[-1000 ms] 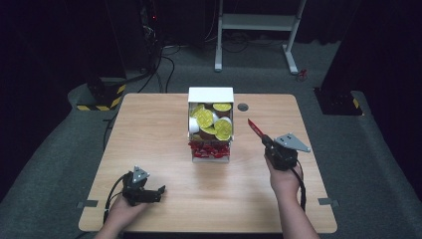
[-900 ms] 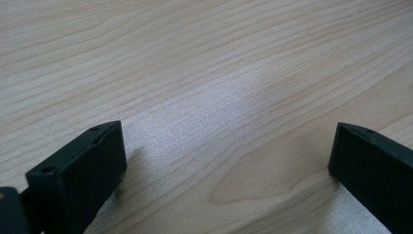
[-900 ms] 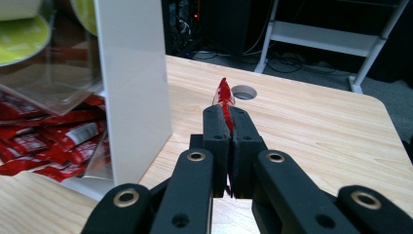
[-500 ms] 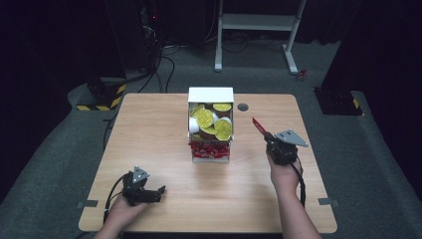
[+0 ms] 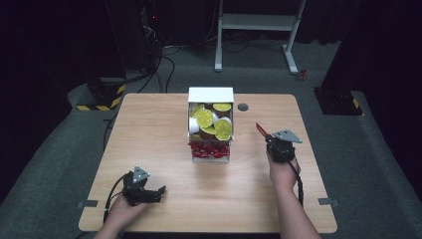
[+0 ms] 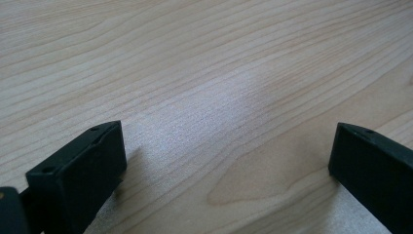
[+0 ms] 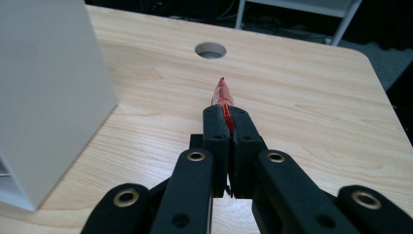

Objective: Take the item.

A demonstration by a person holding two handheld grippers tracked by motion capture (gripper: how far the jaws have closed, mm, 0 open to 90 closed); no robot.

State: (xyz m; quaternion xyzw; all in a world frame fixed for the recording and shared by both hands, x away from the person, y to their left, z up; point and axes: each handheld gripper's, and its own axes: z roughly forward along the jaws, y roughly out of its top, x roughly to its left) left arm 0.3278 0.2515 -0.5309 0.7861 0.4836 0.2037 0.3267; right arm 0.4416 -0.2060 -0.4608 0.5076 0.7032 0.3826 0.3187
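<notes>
Two compartments fill the white box (image 5: 210, 94): yellow-lidded cups (image 5: 205, 118) behind, red packets (image 5: 210, 148) in front; right fingers pinch one red packet (image 7: 222, 95), left spread.

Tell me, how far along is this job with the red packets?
One red packet is pinched in the right claw, held beside the white box. More red packets fill the box's front section. The left claw rests open on the table. Likely early; the pile looks full.

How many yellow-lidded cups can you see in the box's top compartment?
4 in the white box: one at back right, one at left centre, one at front right, one partly covered at front. More may be hidden underneath.
</notes>
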